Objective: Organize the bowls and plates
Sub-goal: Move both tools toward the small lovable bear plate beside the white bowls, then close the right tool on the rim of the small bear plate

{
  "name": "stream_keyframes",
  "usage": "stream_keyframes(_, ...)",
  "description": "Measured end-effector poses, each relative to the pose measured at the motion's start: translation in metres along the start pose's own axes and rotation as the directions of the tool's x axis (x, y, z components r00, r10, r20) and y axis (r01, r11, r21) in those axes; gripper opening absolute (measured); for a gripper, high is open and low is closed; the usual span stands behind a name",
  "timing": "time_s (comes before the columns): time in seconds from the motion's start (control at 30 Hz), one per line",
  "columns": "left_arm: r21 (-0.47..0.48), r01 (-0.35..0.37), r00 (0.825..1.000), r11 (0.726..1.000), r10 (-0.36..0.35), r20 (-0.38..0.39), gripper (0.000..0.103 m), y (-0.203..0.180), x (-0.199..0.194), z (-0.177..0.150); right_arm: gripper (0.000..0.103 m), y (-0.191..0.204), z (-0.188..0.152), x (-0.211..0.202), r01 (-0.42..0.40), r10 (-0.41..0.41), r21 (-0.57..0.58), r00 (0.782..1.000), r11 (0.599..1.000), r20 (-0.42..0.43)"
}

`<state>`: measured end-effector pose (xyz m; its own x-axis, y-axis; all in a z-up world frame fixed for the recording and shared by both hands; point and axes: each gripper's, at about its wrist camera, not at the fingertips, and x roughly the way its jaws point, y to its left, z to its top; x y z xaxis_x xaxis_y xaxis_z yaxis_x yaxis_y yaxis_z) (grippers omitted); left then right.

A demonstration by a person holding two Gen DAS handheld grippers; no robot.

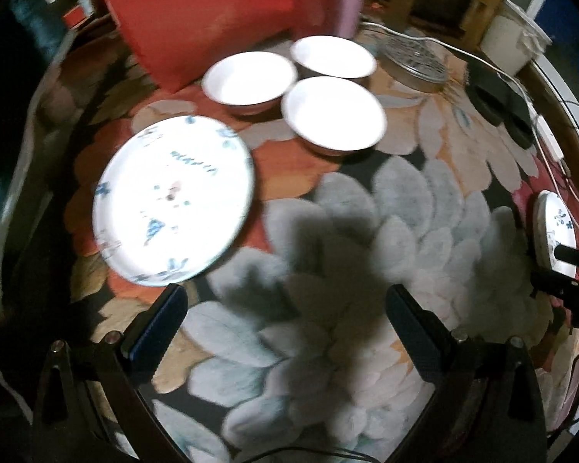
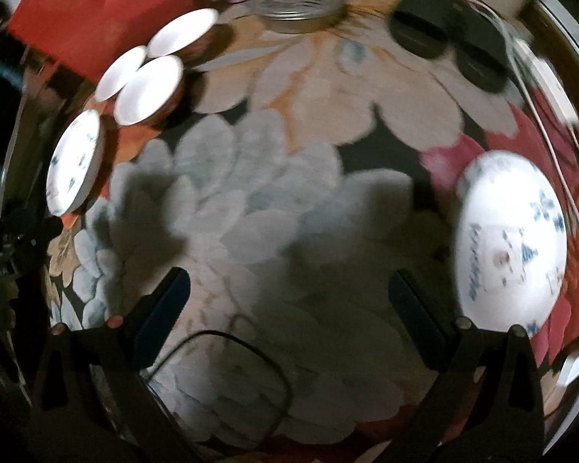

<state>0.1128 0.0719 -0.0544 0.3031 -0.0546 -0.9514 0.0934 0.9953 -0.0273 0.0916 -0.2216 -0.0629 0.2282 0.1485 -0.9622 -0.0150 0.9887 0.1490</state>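
A round table (image 1: 575, 142) carries a flower-print cloth (image 1: 328, 308). The left gripper (image 1: 285, 320) hangs over bare cloth, jaws wide, holding nothing. The right gripper (image 2: 289, 305) does likewise, jaws wide and holding nothing. A broad patch of cloth lies open between both. A patterned plate (image 1: 173, 200) lies just beyond the left gripper's left finger. A second plate (image 2: 511, 239) lies beside the right gripper, near the table's right rim. Farther off, three white bowls (image 1: 332, 115) cluster close together. Behind them stand a red box (image 1: 197, 11), a metal rack (image 1: 413, 63) and a white cable (image 1: 536, 115).
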Motion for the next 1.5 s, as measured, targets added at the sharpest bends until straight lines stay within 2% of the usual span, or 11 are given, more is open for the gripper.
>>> stream_keyframes(0.27, -0.127, -0.009, 1.0, 0.992, 0.01, 0.006, 0.102, 0.061, -0.009, -0.029, 0.103, 0.081, 0.024, 0.016, -0.033, 0.025, -0.182, 0.999, 0.983, -0.047)
stream_keyframes(0.4, -0.192, -0.018, 0.998, 0.981, 0.029, 0.05, 0.102, 0.085, -0.01, -0.035, 0.103, 0.127, 0.036, 0.032, -0.064, 0.047, -0.228, 0.996, 0.972, -0.078)
stream_keyframes(0.57, -0.339, 0.002, 0.995, 0.941, 0.03, 0.091, 0.102, 0.121, -0.004, -0.04, 0.103, 0.172, 0.049, 0.051, -0.115, 0.092, -0.206, 0.989, 0.972, -0.117)
stream_keyframes(0.8, -0.358, -0.019, 0.996, 0.934, 0.049, 0.076, 0.102, 0.145, 0.007, -0.047, 0.102, 0.208, 0.071, 0.079, -0.138, 0.126, -0.108, 0.986, 0.984, -0.113)
stream_keyframes(0.87, -0.364, -0.016, 0.997, 0.931, 0.044, 0.067, 0.102, 0.149, 0.009, -0.051, 0.094, 0.216, 0.078, 0.087, -0.143, 0.134, -0.08, 0.985, 0.986, -0.112)
stream_keyframes(0.93, -0.357, -0.021, 0.997, 0.934, 0.046, 0.06, 0.102, 0.152, 0.011, -0.055, 0.074, 0.226, 0.086, 0.097, -0.141, 0.133, -0.065, 0.984, 0.988, -0.121)
stream_keyframes(1.07, -0.342, -0.038, 0.997, 0.939, 0.057, 0.045, 0.102, 0.16, 0.012, -0.064, 0.058, 0.237, 0.097, 0.12, -0.137, 0.136, 0.007, 0.978, 0.991, -0.157)
stream_keyframes(1.13, -0.34, -0.043, 0.997, 0.94, 0.061, 0.041, 0.102, 0.164, 0.011, -0.068, 0.041, 0.24, 0.098, 0.133, -0.142, 0.148, 0.044, 0.972, 0.989, -0.184)
stream_keyframes(1.3, -0.334, -0.055, 0.997, 0.941, 0.067, 0.023, 0.102, 0.174, 0.014, -0.076, 0.017, 0.255, 0.094, 0.143, -0.159, 0.158, 0.008, 0.969, 0.987, -0.192)
stream_keyframes(1.4, -0.341, -0.054, 0.998, 0.938, 0.063, 0.013, 0.102, 0.178, 0.015, -0.078, 0.019, 0.274, 0.09, 0.138, -0.112, 0.085, -0.144, 0.98, 0.983, -0.181)
stream_keyframes(1.5, -0.339, -0.052, 0.998, 0.939, 0.059, 0.011, 0.102, 0.178, 0.017, -0.077, 0.019, 0.274, 0.089, 0.138, -0.144, 0.103, -0.193, 0.972, 0.97, -0.21)
